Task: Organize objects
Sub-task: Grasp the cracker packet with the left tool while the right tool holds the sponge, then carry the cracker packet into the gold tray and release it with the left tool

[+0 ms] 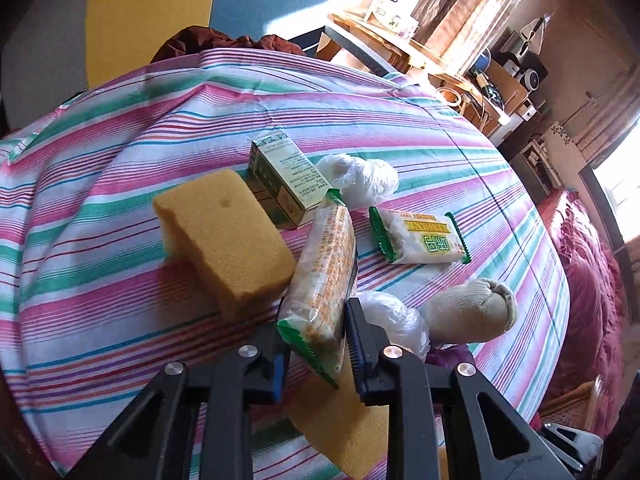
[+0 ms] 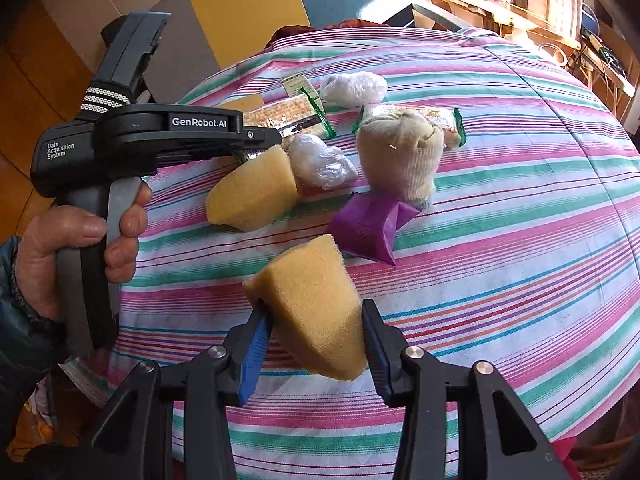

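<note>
My left tool [image 1: 314, 344] is pinching the noodle packet [image 1: 322, 280], its long axis running away toward the green box [image 1: 280, 176], while my right tool [image 2: 316, 344] clamps a sponge [image 2: 312, 304] nearer me.

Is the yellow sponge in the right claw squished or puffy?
Squished. The right claw pinches the sponge at both sides, denting it where the pads press.

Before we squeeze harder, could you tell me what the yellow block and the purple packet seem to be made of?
Yellow block: apparently soft foam sponge, matte, with a pitted, porous surface. Purple packet: probably thin plastic or foil film, slightly glossy, creased.
</note>
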Motion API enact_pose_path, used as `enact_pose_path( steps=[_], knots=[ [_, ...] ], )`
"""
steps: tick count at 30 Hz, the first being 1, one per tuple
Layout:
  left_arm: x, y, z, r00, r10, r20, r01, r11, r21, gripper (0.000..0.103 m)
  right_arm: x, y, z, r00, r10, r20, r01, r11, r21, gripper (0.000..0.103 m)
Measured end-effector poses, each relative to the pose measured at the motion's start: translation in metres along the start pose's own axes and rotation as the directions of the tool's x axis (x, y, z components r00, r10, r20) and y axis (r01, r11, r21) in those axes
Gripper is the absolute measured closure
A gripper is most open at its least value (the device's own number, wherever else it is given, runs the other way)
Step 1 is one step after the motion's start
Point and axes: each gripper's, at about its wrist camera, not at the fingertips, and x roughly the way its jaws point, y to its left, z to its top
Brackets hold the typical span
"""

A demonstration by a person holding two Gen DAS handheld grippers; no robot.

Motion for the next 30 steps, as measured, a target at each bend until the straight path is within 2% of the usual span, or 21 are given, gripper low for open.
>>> enact_pose_path(
  steps=[6,9,17,19,24,30],
  knots=[
    [-0.047,-0.001,-0.017,0.996,-0.033,0.079,0.031,0.999,0.025,0.081,-0.002,-0.002,0.0,1.0,-0.008,0.012,0.008,1.0,0.007,0.059],
    [-0.072,0.002,-0.026,0.993,-0.026,0.118,0.021,0.999,0.045,0.081,-0.003,-0.001,0.001,1.0,-0.018,0.018,0.018,1.0,0.007,0.059],
    [-0.136,0.025,-0.074,0.984,-0.025,0.178,0.016,0.999,0.051,0.081,-0.005,-0.002,0.002,0.998,-0.052,0.035,0.051,0.999,0.015,0.059],
    [-0.152,0.037,-0.088,0.981,-0.014,0.195,0.009,1.0,0.026,0.081,-0.006,0.0,0.001,0.997,-0.062,0.04,0.062,0.998,0.01,0.059],
    [-0.198,0.084,-0.122,0.964,0.068,0.258,-0.05,0.996,-0.076,0.081,-0.001,0.002,0.001,0.995,-0.098,0.02,0.099,0.995,0.0,0.059],
    [-0.255,0.15,-0.168,0.933,0.187,0.307,-0.109,0.961,-0.254,0.081,0.002,0.007,-0.001,0.992,-0.128,0.016,0.129,0.991,-0.02,0.059]
  ],
)
